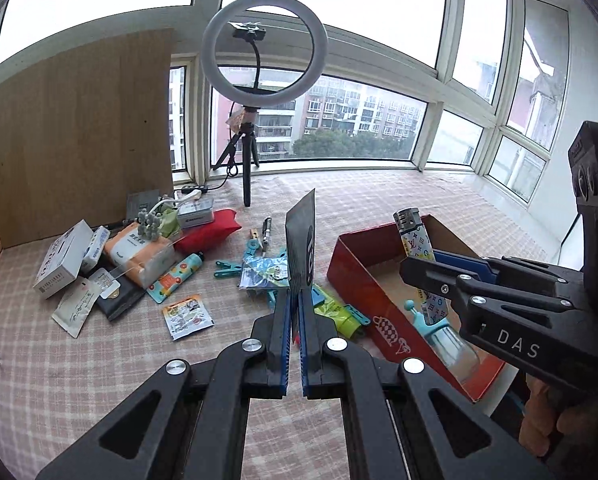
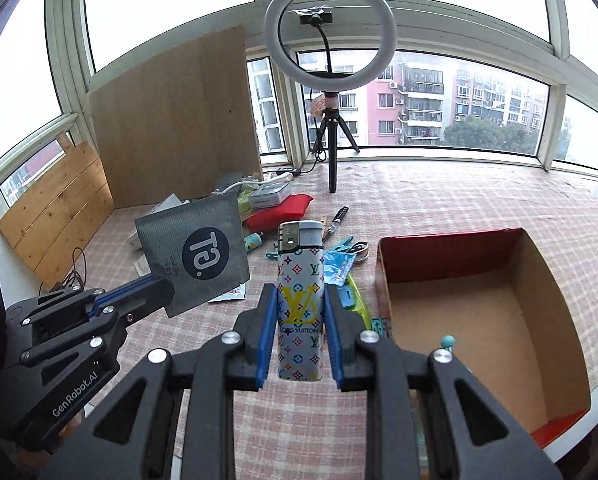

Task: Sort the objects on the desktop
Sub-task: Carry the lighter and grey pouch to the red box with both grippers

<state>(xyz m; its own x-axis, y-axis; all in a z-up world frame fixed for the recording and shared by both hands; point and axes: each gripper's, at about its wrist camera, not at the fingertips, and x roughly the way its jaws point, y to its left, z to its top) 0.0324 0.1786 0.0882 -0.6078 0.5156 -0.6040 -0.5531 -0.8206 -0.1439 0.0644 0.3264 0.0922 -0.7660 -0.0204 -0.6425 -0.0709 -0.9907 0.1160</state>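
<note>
Two items are lifted at once. At the left of the right wrist view, our left claw [image 2: 167, 292] is clenched on a flat grey card [image 2: 195, 256]; at centre, our right claw [image 2: 299, 316] grips a patterned lighter [image 2: 301, 300] upright. We judge the carrying step underway: next, both go into the red box [image 2: 479, 308] at right.

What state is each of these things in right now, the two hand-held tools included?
Left tool: shut on grey packet, held off the table.
Right tool: shut on patterned lighter, upright.
Red box: open-topped, holding a small bottle.
Ring light: unlit.
</note>
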